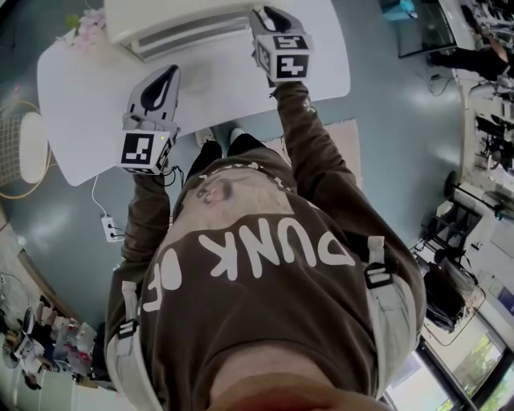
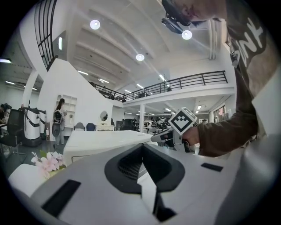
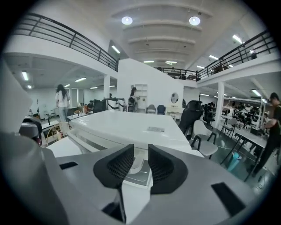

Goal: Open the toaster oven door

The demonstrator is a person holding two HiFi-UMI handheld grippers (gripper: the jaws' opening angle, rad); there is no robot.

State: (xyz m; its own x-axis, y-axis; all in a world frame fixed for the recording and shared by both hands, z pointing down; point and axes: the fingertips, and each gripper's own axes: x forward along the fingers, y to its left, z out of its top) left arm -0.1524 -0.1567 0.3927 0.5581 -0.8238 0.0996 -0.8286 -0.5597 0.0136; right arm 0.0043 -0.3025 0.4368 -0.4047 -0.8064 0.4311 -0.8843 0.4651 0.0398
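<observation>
A white toaster oven stands at the far edge of the white table. My right gripper reaches its right front corner. In the right gripper view the oven fills the middle, and my right gripper has its jaws a narrow gap apart, closed on a silver-white door handle. My left gripper hovers over the table, short of the oven and touching nothing. In the left gripper view its pads meet at my left gripper's tip, with the oven beyond.
Pink flowers lie at the table's far left corner. A round wire basket stands left of the table, and a power strip lies on the floor. A chair is to the oven's right.
</observation>
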